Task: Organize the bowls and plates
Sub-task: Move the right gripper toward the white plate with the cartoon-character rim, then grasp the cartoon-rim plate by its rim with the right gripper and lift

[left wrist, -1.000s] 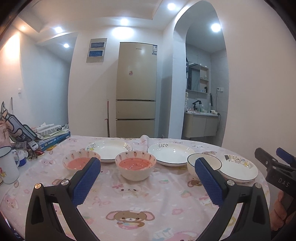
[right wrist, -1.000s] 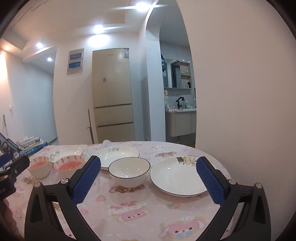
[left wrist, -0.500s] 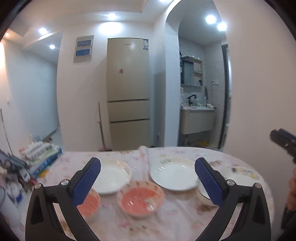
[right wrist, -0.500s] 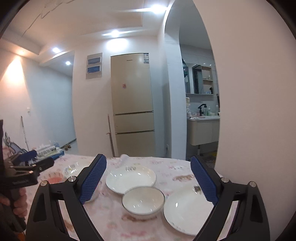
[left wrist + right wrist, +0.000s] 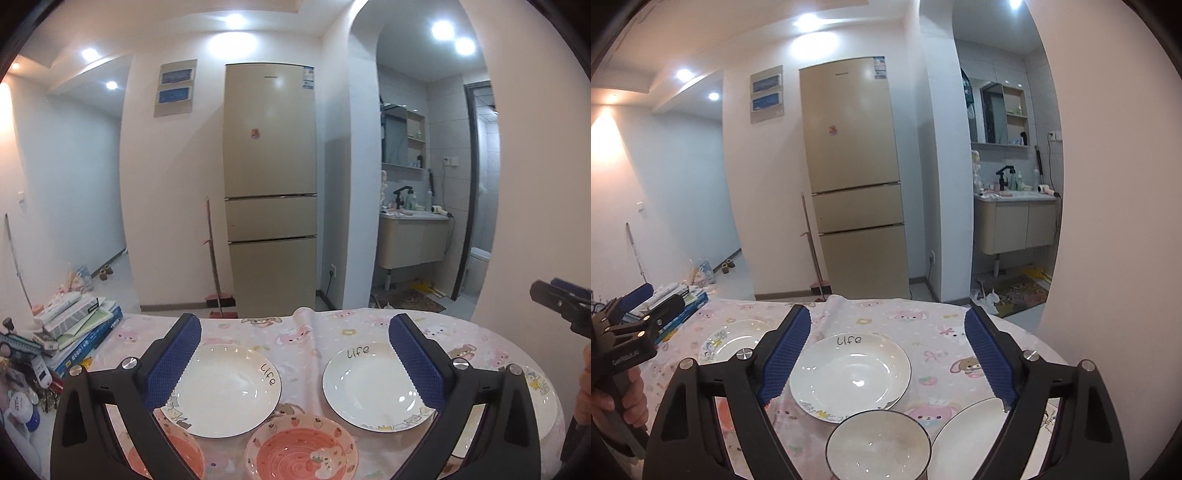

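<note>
Both hand-held grippers (image 5: 293, 360) (image 5: 886, 354) raised since earlier; plates (image 5: 225, 389) nearer.

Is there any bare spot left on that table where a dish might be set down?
Yes: the far strip of tablecloth behind the two Life plates, and the patch right of the right-hand one toward the table edge. The near side is crowded: pink bowls, white bowl and another plate sit close together. Books fill the left edge.

Both wrist views look forward and slightly down across the pink cartoon-print tablecloth (image 5: 295, 332) toward the tall beige fridge (image 5: 271, 192). The left view sits further left. Both share the white "Life" plate (image 5: 373, 384) (image 5: 849, 373).
</note>
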Tool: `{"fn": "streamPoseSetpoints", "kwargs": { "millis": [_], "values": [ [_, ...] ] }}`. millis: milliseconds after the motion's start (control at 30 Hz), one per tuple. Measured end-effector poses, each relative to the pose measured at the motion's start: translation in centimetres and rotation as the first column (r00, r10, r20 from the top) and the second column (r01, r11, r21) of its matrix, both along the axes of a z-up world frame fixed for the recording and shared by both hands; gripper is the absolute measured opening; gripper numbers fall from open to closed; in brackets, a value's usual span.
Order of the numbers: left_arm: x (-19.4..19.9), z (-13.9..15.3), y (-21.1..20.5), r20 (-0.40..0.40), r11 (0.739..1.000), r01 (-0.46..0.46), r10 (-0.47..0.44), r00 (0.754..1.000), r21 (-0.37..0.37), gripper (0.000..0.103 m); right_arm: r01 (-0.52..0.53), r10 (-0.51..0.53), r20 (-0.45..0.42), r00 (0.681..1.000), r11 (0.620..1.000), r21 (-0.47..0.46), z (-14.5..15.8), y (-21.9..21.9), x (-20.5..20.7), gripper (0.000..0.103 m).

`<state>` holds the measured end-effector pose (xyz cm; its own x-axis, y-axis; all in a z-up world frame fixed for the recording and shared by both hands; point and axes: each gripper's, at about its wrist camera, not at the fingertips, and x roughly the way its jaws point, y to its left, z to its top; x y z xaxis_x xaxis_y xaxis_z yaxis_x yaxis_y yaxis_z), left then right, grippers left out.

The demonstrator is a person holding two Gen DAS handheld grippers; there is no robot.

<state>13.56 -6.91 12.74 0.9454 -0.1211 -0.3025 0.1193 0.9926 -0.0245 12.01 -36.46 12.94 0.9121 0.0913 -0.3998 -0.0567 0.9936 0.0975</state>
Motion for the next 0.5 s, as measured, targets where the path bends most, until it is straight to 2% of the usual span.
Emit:
{"fn": "streamPoseSetpoints", "kwargs": {
  "millis": [100,200,267,367,433,500],
  "values": [
    [0.5,-0.4,-0.3,-0.031,0.999,0.038,-0.038,0.999,-0.010,0.103,0.001,0.000,-0.036,0.999,1.000,0.025,-0.9,-1.4,0.2,0.082],
    [0.4,-0.9,-2.2,-0.061,0.992,0.125,-0.125,0.990,-0.003,0.103,0.052,-0.052,-0.059,0.997,0.999,-0.015,-1.7,-3.4,-0.6,0.082],
    [0.3,-1.3,-4.0,-0.083,0.984,0.179,-0.179,0.980,-0.010,0.103,0.102,-0.107,-0.110,0.988,0.994,-0.048,-2.7,-5.0,-1.3,0.082],
    [-0.1,-2.3,-7.5,-0.129,0.956,0.293,-0.293,0.947,-0.017,0.097,0.151,-0.159,-0.181,0.970,0.987,-0.058,-3.9,-7.6,-2.5,0.080],
    [-0.2,-2.7,-10.8,-0.166,0.922,0.386,-0.379,0.911,0.014,0.093,0.159,-0.164,-0.213,0.963,0.987,-0.039,-4.5,-9.5,-3.3,0.080],
    [0.3,-2.6,-12.9,-0.187,0.907,0.420,-0.409,0.893,0.020,0.092,0.171,-0.171,-0.233,0.957,0.985,-0.022,-4.7,-11.3,-3.8,0.079]
  ]
}}
